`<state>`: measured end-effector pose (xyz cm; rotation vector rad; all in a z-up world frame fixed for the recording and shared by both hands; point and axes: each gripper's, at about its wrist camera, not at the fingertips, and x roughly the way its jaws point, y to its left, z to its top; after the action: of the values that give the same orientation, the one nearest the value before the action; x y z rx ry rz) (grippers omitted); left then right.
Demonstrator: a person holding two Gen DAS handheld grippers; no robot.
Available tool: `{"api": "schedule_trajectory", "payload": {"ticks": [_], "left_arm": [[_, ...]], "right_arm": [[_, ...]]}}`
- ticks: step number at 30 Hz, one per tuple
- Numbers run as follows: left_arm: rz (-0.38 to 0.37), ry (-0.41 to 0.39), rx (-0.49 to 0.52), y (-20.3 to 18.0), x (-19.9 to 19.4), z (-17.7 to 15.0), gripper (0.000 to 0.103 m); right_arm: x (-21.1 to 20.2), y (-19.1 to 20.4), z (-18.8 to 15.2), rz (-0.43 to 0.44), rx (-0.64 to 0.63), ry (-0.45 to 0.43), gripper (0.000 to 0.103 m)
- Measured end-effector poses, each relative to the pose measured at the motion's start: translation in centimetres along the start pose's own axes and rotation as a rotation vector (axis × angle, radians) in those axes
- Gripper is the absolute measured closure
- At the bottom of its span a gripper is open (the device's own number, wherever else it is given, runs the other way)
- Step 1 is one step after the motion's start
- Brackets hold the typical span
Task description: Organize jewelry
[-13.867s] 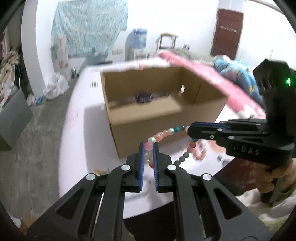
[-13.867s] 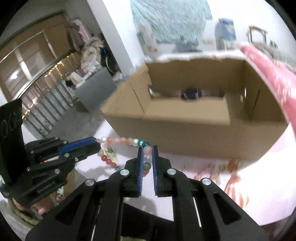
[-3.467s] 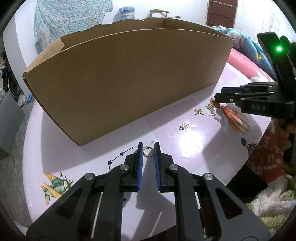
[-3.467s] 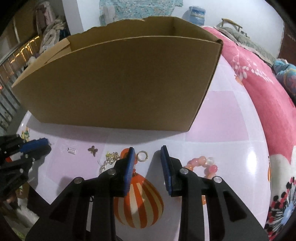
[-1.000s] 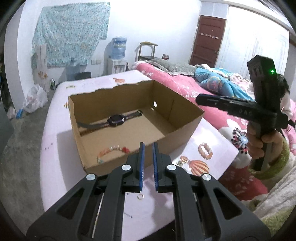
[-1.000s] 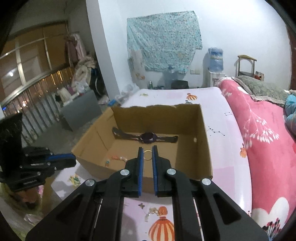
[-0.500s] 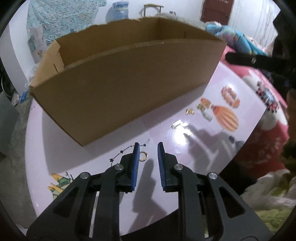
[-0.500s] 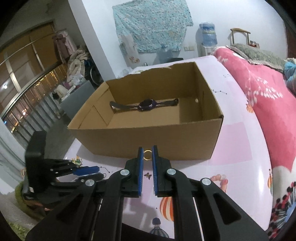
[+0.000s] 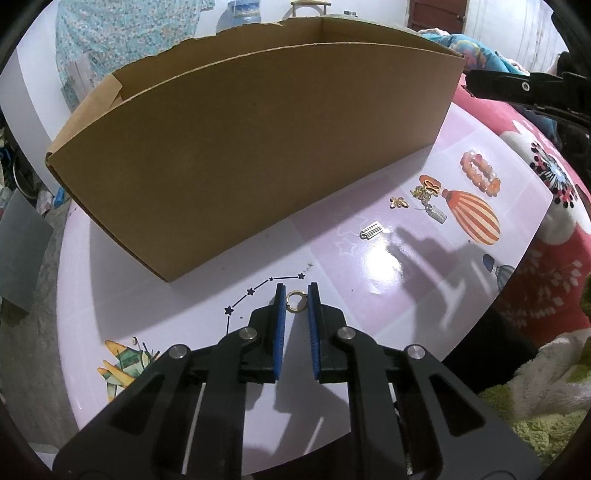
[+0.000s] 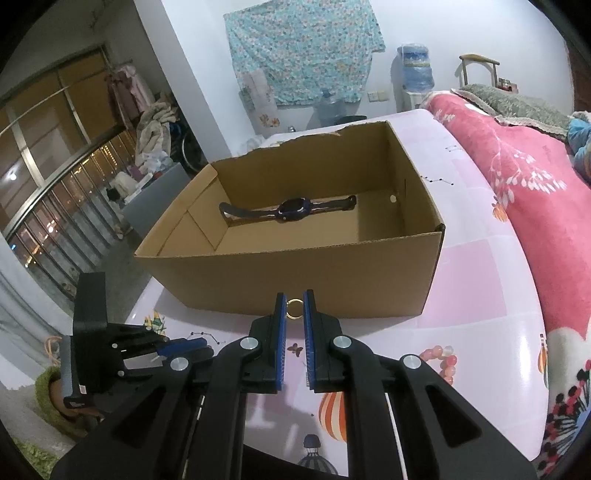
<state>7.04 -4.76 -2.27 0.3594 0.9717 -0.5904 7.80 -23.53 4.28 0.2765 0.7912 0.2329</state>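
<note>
With 1 gold ring (image 10: 294,308) pinched in our right gripper (image 10: 294,314), our left gripper (image 9: 296,303), slightly parted, straddles another ring (image 9: 296,301) that could skid across the glossy table (image 9: 388,266).

You face a white wall (image 10: 177,62) hung with a floral blue cloth (image 10: 303,48). Beneath it stand water cooler bottles (image 10: 415,64), with a wooden chair (image 10: 478,68) just to their right. To your left, a glazed balcony door (image 10: 48,147) shows night lights outside, beside heaped laundry (image 10: 153,129). To your right lies a bed with a pink blanket (image 10: 517,173). The floor (image 9: 22,350) is grey, and a dark brown door (image 9: 437,14) stands further right.
</note>
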Motion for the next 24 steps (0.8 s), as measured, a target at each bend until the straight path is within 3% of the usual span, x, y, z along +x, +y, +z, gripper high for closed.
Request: {"api": "schedule_trajectory", "payload": {"ticks": [6,12,15,18,20,24], "left_arm": [[-0.008,-0.034,-0.006,0.2,-1.7,0.2,0.092],[-0.053,-0.219,-0.009,0.8,-9.1,3.0,0.092],[-0.057,-0.284,-0.024,1.3,-10.8,5.1,0.092],[-0.071,-0.312,-0.067,2.2,-10.2,7.8,0.092],[-0.078,-0.286,-0.122,3.6,-8.3,9.6,0.092],[-0.062,-0.229,-0.181,5.1,-4.9,12.0,0.092]], "right_arm": [[-0.6,0.1,0.1,-0.002,0.0,-0.01,0.094],[-1.2,1.3,3.0,0.047,-0.059,-0.08,0.094],[-0.6,1.9,4.7,0.078,-0.083,-0.117,0.094],[2.0,1.8,6.4,0.102,-0.062,-0.074,0.094],[4.6,1.3,7.4,0.129,-0.022,-0.004,0.094],[8.5,0.7,8.7,0.102,0.015,0.099,0.094]]}}
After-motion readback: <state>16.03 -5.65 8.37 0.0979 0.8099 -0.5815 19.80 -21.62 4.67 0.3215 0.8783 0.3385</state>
